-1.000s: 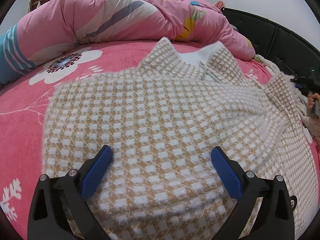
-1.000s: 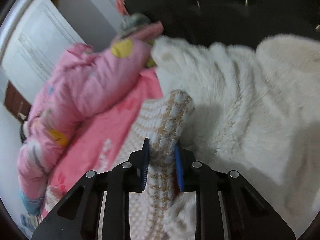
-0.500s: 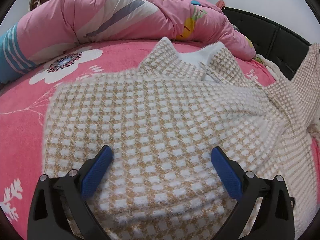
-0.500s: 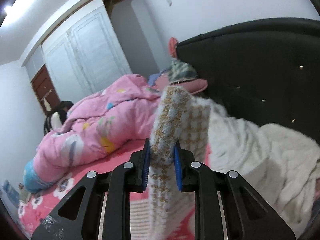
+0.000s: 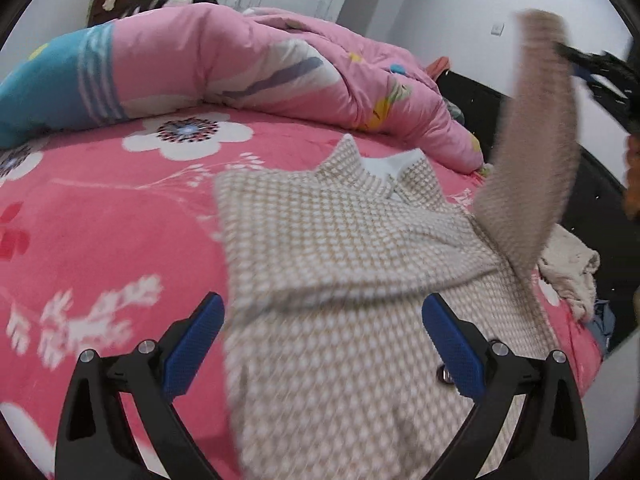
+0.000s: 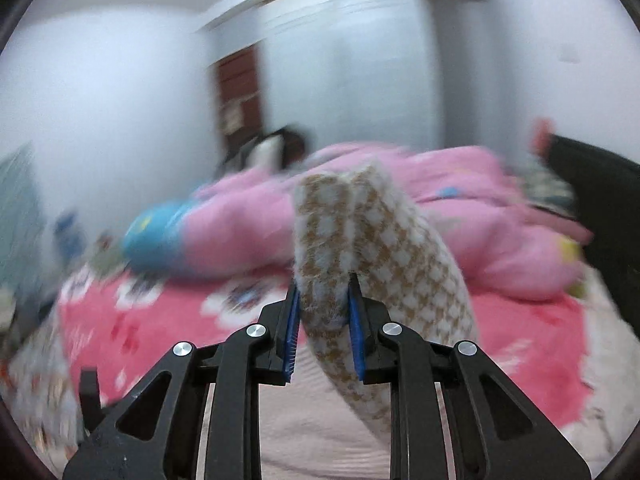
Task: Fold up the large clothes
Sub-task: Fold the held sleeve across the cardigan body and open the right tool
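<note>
1. A beige-and-white houndstooth coat (image 5: pixel 344 248) lies spread on a pink floral bed sheet (image 5: pixel 100 216), collar toward 12 o'clock, a rolled pink quilt (image 5: pixel 224 64) behind it.
2. The left gripper (image 5: pixel 322 340) hovers over the coat's lower part, jaws spread wide, pinching nothing.
3. The right gripper (image 6: pixel 323 320) holds the coat's sleeve (image 6: pixel 352 240) lifted at 2 o'clock; its jaws are easing apart, fabric between the blue pads (image 6: pixel 292 332).
</note>
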Tool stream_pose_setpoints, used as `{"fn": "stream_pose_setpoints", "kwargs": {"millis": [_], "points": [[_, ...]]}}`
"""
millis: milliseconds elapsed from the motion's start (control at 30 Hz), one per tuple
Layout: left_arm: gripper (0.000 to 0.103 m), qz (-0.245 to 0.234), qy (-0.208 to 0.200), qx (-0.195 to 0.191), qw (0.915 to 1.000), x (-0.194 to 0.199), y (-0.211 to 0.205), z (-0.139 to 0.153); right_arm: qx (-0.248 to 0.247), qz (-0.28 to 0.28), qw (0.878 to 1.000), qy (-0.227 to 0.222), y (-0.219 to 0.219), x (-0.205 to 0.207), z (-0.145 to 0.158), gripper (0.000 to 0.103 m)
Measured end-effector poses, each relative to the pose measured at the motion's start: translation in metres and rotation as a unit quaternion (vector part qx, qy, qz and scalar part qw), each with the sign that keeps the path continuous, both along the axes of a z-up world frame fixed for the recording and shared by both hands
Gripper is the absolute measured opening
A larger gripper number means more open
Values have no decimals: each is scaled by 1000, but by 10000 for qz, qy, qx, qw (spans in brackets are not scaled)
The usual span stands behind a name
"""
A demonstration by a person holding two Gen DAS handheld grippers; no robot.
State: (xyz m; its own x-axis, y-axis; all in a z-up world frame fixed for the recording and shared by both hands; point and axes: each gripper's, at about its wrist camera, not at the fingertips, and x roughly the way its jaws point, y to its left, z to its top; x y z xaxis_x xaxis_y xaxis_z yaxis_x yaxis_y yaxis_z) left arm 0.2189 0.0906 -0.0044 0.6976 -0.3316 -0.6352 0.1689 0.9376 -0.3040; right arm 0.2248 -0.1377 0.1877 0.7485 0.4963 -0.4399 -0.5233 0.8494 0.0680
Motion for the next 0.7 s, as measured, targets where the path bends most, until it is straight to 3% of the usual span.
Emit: {"fn": "stream_pose_setpoints", "kwargs": {"millis": [67, 100, 133, 200, 267, 400, 500, 567, 633, 700], "points": [[97, -26, 7, -83, 10000, -14, 9, -3, -355, 608, 9969, 364, 52, -2, -50, 34], [97, -40, 18, -85, 10000, -18, 12, -5, -693, 822, 9917, 703, 80, -2, -85, 51], [98, -72, 30, -65, 9999, -21, 14, -7, -1022, 991, 9835, 1118, 101, 0, -119, 59], [97, -121, 50, 9, 9999, -26, 18, -10, -1341, 1105, 9709, 1646, 113, 1, -159, 59], [97, -181, 3, 10, 9998, -26, 23, -10, -1117, 1061, 9717, 1793, 100, 4, -166, 59], [97, -315, -271, -151, 9990, -11, 27, 5, 237, 493, 9791, 1960, -2, 18, -144, 72], [87, -362, -243, -386, 9983, 10, 23, 10, 874, -219, 9734, 2108, -81, 27, -138, 72], [77, -315, -10, -460, 9984, 39, 17, 7, 891, -696, 9707, 2122, -118, 30, -142, 72], [58, -236, 406, -459, 9978, 63, 11, -1, 913, -1122, 9640, 2230, -155, 35, -154, 72], [49, -153, 959, -335, 9947, 96, 2, -16, 1008, -1371, 9570, 2351, -178, 37, -166, 72]]}}
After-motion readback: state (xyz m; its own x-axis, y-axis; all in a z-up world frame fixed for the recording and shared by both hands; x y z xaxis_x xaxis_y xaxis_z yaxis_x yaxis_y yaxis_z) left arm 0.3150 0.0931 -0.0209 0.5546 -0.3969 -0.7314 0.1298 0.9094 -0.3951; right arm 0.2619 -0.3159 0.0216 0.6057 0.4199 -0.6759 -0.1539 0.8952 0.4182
